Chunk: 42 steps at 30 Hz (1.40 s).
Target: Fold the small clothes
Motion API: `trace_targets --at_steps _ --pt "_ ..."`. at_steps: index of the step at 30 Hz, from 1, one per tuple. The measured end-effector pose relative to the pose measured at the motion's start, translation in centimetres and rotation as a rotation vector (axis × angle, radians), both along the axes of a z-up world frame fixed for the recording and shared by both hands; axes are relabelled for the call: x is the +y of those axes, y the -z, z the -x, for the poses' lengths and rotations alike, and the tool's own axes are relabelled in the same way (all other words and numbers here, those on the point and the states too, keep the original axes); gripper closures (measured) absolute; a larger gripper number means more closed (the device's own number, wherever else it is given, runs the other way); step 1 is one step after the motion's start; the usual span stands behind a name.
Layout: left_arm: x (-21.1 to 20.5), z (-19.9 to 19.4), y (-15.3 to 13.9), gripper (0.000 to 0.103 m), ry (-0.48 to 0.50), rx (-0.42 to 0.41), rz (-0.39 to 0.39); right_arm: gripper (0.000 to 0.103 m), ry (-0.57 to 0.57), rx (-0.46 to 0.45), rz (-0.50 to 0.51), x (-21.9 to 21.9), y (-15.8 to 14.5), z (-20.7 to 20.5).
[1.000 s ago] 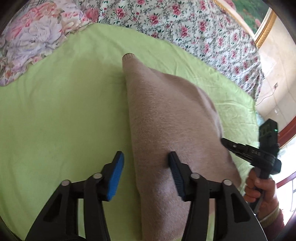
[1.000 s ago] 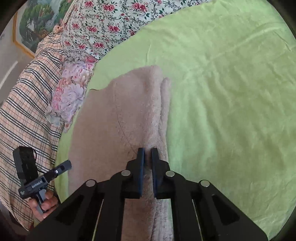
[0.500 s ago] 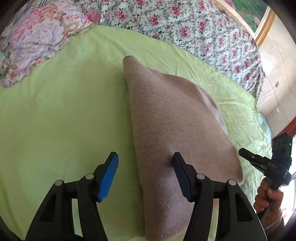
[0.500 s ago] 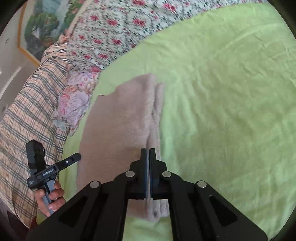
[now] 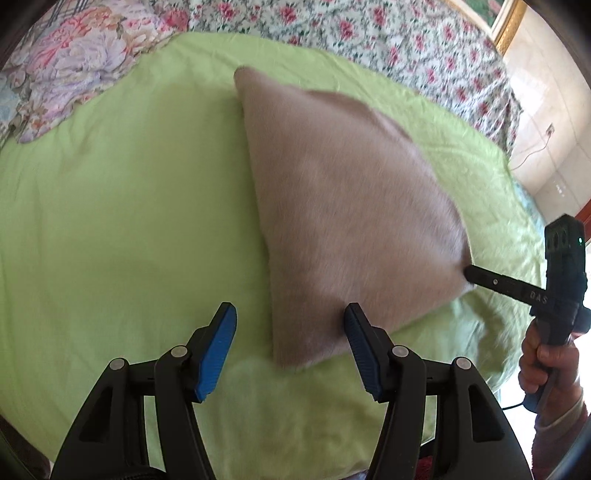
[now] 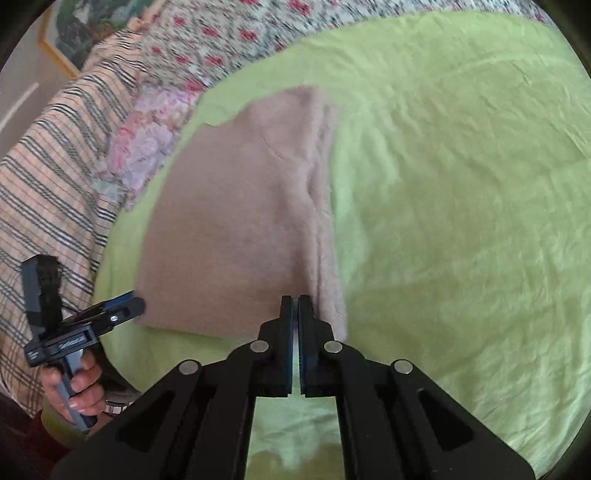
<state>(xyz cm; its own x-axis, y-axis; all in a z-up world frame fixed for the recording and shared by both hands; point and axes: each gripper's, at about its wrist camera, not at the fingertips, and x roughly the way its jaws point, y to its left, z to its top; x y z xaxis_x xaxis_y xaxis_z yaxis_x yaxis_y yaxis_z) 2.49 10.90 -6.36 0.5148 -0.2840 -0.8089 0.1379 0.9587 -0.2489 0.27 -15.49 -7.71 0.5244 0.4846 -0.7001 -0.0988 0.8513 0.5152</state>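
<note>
Pulled nearer, beige garment (image 5: 343,206) lies before open left claw (image 5: 290,347).

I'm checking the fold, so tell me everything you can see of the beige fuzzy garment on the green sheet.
The beige fuzzy knit garment lies folded on the light green bedsheet, narrowing to a point toward the floral quilt. Its surface looks soft and napped. The shut right tool pinches its near corner; the open left tool straddles its near edge.
</note>
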Motion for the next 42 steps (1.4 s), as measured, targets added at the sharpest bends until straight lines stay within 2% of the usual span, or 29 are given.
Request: trace_targets --at_steps 2,5,11,12,15,16,20,25,31,37,39,42 --pt "0.0 0.4 0.9 0.041 -0.007 0.014 -0.033 0.1 0.008 0.0 -0.014 -0.2 0.3 0.4" --pt "0.3 0.7 1.4 0.039 -0.006 0.007 -0.03 0.1 0.004 -0.008 0.024 0.1 -0.1 0.8" --pt "0.3 1.6 0.5 0.041 -0.001 -0.014 -0.044 0.099 0.009 -0.059 0.07 0.8 -2.0 2.3" --pt "0.4 1.8 0.4 0.041 -0.001 -0.015 -0.046 0.093 0.007 -0.067 0.08 0.9 -2.2 2.6" --pt "0.8 2.9 0.1 0.041 -0.008 -0.017 -0.042 0.056 0.015 -0.109 0.087 1.1 -2.9 3.9" --pt "0.8 3.1 0.0 0.041 -0.01 -0.021 -0.042 0.053 0.016 -0.124 0.091 1.2 -3.1 4.4" --pt "0.8 4.9 -0.5 0.041 -0.019 -0.047 -0.047 0.051 0.018 -0.141 0.126 1.9 -3.1 6.0" --pt "-0.1 7.3 -0.8 0.034 -0.021 -0.075 -0.089 0.035 -0.013 -0.156 0.184 3.4 -2.5 8.2" --pt "-1.0 9.8 -0.8 0.029 -0.041 -0.104 -0.159 0.029 -0.025 -0.154 0.243 4.0 -1.6 10.3" --pt "-0.7 9.2 -1.4 0.028 -0.053 -0.121 -0.206 0.026 -0.05 -0.197 0.258 4.2 -2.0 11.3" --pt "-0.8 8.9 -1.7 0.024 -0.058 -0.132 -0.212 0.025 -0.073 -0.184 0.248 4.3 -2.2 10.9" --pt "-1.2 8.3 -2.3 0.022 -0.066 -0.152 -0.231 0.025 -0.071 -0.204 0.272 4.7 -2.7 10.5"
